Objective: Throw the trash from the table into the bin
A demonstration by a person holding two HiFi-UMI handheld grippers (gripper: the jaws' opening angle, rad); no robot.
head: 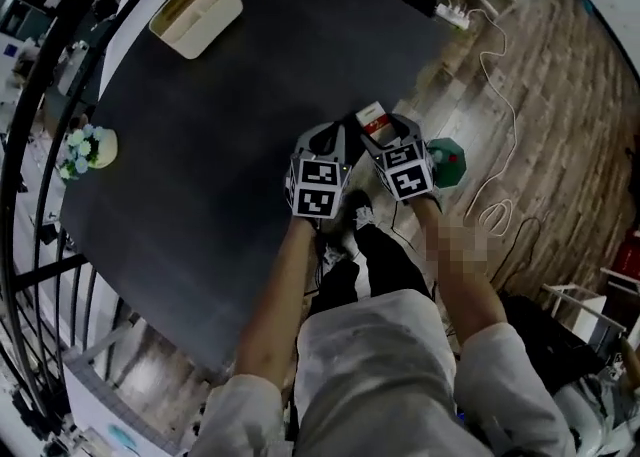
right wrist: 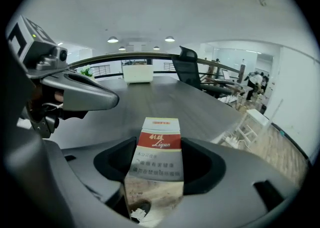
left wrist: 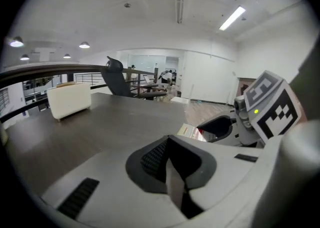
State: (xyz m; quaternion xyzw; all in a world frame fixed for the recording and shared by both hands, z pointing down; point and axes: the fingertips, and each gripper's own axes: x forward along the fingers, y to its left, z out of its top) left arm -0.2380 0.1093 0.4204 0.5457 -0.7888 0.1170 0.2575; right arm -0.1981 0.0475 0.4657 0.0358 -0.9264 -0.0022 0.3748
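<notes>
at the near edge of the dark table (head: 230, 95), the right gripper (head: 386, 135) is clamped on a red-and-white packet (right wrist: 156, 157), its jaws pressing the packet's two sides. the packet's long axis runs straight out along the jaws, toward 12 o'clock in the right gripper view. outward from there, at about 4 o'clock in the head view, a green object (head: 447, 162) sits on the floor just off the table edge. it may be the bin, though it is too small to be sure. the right gripper is the nearer to it. the left gripper (head: 325, 140), just beside at 9 o'clock, has its jaws together with nothing between them.
</notes>
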